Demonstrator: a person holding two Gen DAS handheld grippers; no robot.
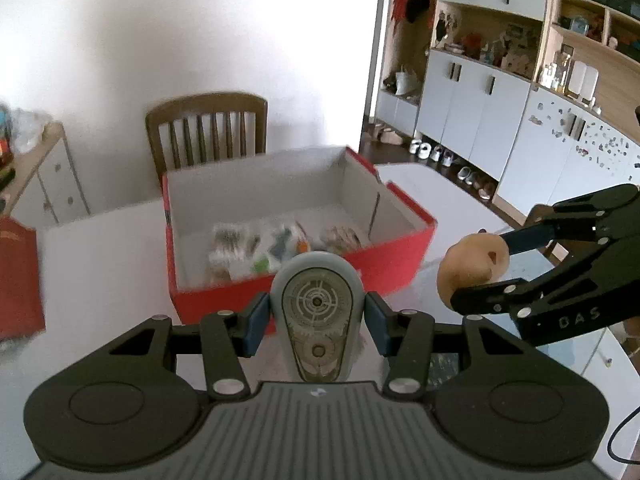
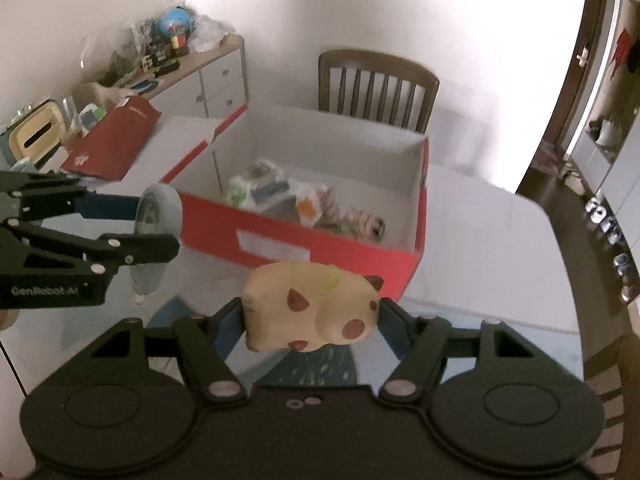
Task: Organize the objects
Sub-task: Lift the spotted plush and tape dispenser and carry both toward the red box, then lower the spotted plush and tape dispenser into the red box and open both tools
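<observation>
box contents (image 1: 276,248) blurred, red lid (image 1: 18,276) — edge-cropped

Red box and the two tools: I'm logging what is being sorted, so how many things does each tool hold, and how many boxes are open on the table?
Grey egg-shaped gear toy in the left tool: 1
Cream spotted animal toy in the right tool: 1
Open red box: 1
Total: 3

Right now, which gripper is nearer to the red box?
Left. The left gripper holds its grey toy at the red box's near wall; the right gripper hangs further back.
</observation>
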